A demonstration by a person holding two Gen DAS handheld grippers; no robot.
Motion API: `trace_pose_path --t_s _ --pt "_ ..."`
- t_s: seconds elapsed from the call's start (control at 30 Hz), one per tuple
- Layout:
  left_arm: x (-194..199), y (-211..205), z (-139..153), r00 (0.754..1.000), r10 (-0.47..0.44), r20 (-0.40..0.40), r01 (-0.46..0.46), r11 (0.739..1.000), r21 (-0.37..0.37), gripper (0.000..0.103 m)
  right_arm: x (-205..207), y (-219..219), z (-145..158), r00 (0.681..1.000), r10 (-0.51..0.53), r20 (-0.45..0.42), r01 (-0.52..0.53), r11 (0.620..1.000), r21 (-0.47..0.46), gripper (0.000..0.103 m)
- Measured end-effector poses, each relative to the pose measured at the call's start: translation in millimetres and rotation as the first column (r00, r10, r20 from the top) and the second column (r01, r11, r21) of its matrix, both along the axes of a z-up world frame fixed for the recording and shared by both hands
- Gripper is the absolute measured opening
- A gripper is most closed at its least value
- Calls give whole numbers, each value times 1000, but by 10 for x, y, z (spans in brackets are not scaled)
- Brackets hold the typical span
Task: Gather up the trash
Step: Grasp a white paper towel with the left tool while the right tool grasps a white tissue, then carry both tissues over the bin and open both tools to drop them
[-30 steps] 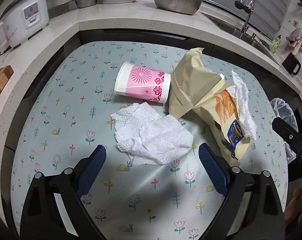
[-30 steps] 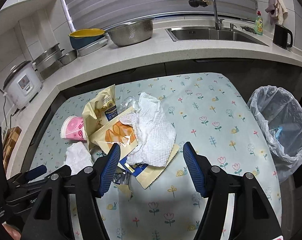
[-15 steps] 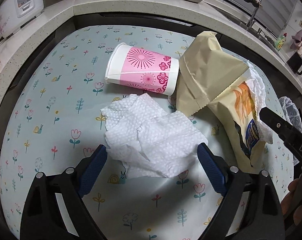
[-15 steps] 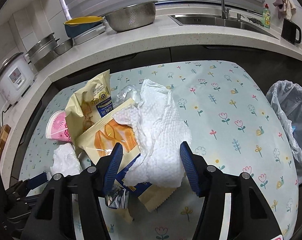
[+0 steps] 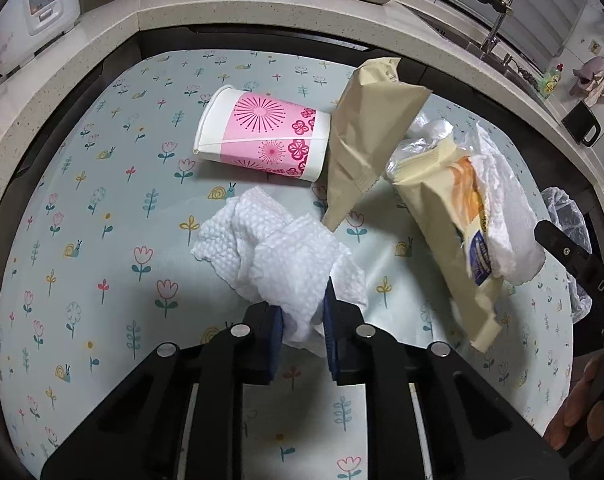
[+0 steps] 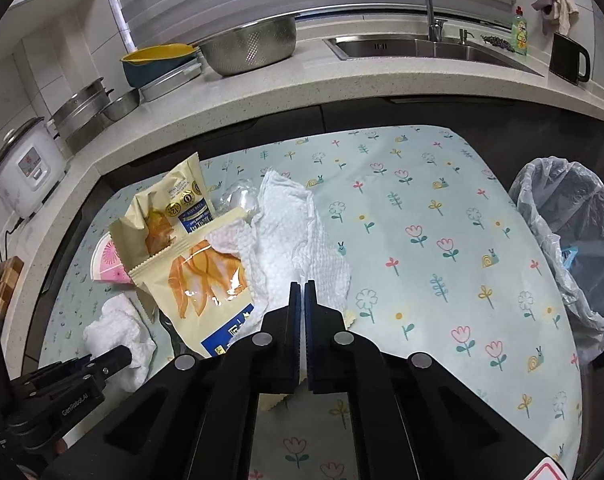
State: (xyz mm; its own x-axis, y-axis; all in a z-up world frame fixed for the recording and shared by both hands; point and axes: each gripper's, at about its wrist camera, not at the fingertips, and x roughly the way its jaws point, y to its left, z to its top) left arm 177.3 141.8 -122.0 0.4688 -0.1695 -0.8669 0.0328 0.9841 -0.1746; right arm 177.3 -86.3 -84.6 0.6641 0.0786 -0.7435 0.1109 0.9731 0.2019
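Note:
My left gripper (image 5: 302, 312) is shut on a crumpled white paper towel (image 5: 277, 256) on the flowered table mat (image 5: 101, 240). My right gripper (image 6: 304, 292) is shut on a second white paper towel (image 6: 297, 240) that lies over a beige snack bag (image 6: 201, 280). A pink paper cup (image 5: 265, 136) lies on its side behind the left towel. A second beige bag (image 5: 366, 136) leans beside the cup. The left gripper also shows in the right wrist view (image 6: 113, 360), with its towel (image 6: 113, 328).
A bin lined with a clear bag (image 6: 574, 248) stands off the table's right edge. A stone counter (image 6: 302, 92) wraps the far side with a rice cooker (image 6: 25, 168), a steel colander (image 6: 249, 44) and a sink (image 6: 422, 48).
Both grippers have closed: the left on the near paper towel, bunching it up, the right on the towel over the snack bag. Both moved forward toward the trash.

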Motion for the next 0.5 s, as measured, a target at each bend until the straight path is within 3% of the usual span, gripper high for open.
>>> trace_pose_path --t_s 0.5 --pt "-399 -386 530 992 -97 86 100 995 -24 15 -483 -354 687 987 -63 146 65 998 -10 2"
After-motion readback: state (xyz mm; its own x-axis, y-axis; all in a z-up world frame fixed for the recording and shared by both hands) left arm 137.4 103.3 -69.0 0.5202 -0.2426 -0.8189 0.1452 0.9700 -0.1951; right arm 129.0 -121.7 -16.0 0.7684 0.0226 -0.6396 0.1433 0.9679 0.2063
